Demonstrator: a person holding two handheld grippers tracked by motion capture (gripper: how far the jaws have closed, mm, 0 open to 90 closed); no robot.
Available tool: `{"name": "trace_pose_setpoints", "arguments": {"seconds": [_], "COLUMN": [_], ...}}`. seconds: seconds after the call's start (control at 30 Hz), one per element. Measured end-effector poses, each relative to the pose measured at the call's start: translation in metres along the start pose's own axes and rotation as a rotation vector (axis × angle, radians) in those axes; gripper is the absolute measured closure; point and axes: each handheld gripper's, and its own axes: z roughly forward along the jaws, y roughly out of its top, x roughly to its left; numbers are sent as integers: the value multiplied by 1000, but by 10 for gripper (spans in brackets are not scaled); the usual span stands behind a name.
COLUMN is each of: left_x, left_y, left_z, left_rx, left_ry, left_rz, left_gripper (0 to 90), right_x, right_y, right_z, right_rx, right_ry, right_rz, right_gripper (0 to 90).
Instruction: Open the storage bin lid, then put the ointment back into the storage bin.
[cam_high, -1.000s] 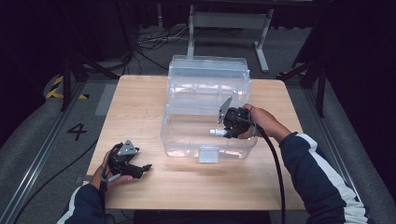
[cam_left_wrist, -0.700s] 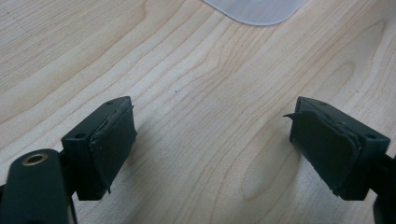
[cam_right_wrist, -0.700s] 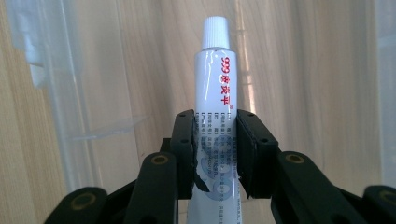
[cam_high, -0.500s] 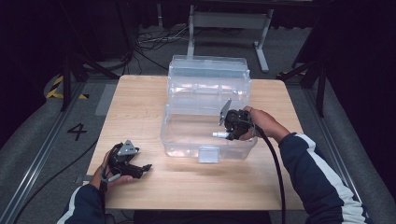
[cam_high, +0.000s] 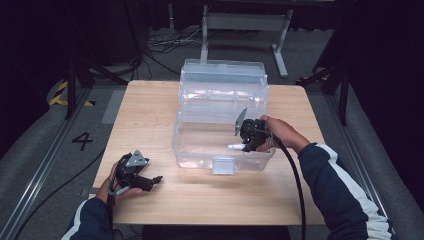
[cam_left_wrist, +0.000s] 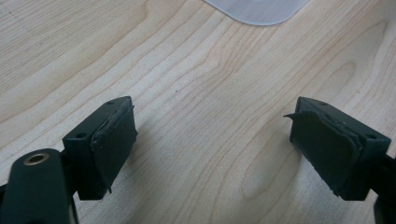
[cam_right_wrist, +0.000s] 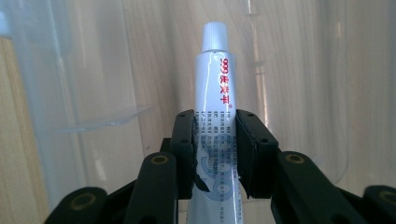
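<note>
A clear plastic box (cam_high: 195, 145) with its lid (cam_high: 222, 80) swung up behind it stands on the middle of the wooden table (cam_high: 150, 107). Inside the box at its right side my right gripper (cam_high: 243, 145) is shut on a white tube (cam_high: 235, 146) with red print and a white cap (cam_right_wrist: 215, 35); both pads (cam_right_wrist: 187, 140) press its body, cap pointing left across the box. My left gripper (cam_high: 155, 180) rests near the table's front left, held in a hand, its jaws open with only bare wood (cam_left_wrist: 210, 116) between them.
A white latch (cam_high: 223, 165) sticks out from the box's front wall; its rounded edge (cam_left_wrist: 257, 11) lies ahead of the left jaws. A black cable (cam_high: 295, 180) trails from the right gripper along the sleeve. Metal stands and cables crowd the floor behind the table.
The right gripper with the tube has shifted slightly lower inside the box. The left gripper has stayed where it was.
</note>
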Motion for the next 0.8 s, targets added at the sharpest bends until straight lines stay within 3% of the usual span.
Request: {"name": "trace_pose_setpoints", "arguments": {"seconds": [0.8], "left_x": [0], "left_y": [0], "left_z": [0], "left_rx": [1], "left_ry": [6], "left_rz": [-1], "left_gripper": [148], "right_x": [-1], "right_y": [5], "right_z": [24], "right_rx": [63], "right_ry": [61], "right_rz": [-30], "right_gripper": [704]}}
